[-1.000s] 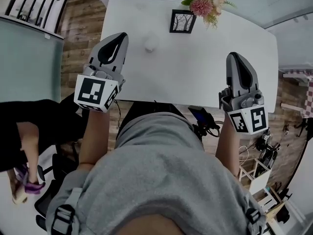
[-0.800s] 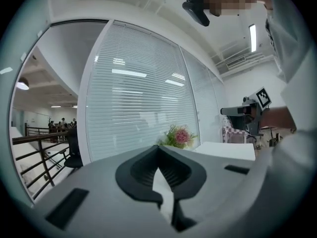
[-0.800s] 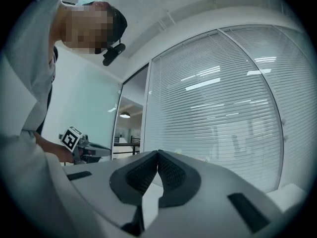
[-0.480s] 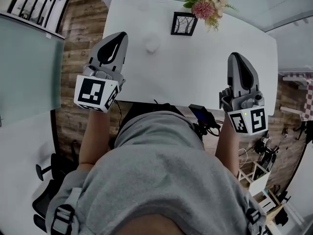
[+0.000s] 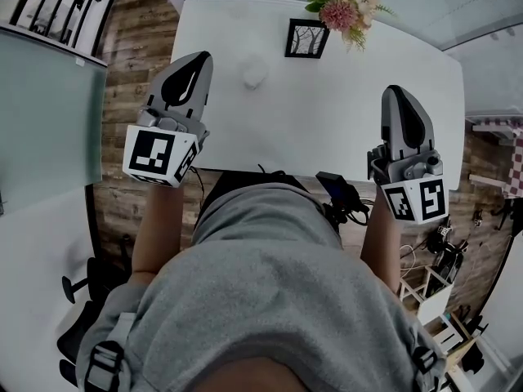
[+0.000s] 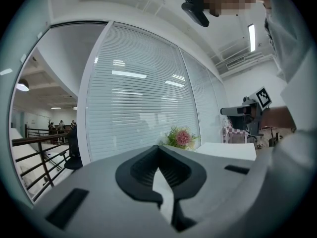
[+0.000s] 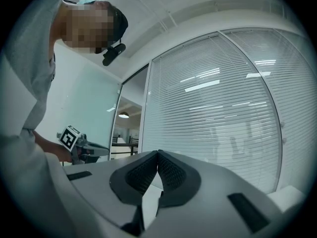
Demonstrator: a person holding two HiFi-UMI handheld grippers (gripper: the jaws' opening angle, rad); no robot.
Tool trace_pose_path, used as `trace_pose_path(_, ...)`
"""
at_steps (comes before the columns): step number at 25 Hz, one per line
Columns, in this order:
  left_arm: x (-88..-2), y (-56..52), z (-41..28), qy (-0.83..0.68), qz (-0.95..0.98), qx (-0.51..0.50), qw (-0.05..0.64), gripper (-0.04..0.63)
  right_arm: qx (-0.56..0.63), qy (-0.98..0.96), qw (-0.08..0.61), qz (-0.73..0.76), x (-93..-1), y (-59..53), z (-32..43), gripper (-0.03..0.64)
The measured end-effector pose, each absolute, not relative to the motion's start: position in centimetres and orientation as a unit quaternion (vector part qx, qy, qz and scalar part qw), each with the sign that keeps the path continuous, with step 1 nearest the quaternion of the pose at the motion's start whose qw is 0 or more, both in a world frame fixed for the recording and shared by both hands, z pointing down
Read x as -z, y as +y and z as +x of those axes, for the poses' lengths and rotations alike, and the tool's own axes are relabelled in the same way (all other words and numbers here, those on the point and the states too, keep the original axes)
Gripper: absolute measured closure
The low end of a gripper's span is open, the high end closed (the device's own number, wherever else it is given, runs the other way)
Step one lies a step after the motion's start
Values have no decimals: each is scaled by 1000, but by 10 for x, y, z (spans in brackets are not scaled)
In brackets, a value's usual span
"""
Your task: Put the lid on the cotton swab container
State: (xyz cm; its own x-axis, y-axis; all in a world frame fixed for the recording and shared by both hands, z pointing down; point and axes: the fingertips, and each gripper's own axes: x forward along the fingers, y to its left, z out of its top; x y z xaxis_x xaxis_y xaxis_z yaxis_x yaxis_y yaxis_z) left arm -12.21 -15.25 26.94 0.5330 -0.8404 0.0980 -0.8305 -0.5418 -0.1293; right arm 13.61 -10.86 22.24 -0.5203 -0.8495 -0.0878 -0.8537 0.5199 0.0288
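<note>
White table [image 5: 351,113] — framed picture [image 5: 306,37], flowers [image 5: 341,11]

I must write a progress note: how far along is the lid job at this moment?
Nothing looks done yet. The left gripper and right gripper are both shut and empty, at the front edge of the table. One small pale thing lies on it, too faint to call container or lid. Left: the whole job, picking up the lid and putting it on.

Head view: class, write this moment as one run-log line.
left gripper: shut, empty | right gripper: shut, empty | small white object: on table, untouched
</note>
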Motion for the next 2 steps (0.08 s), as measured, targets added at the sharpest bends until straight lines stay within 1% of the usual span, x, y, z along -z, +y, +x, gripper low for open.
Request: trace_pose_path(2,-269,-153,-122,476,-876,74,34,589,-34,871,31,-488,-222,-109,136,591)
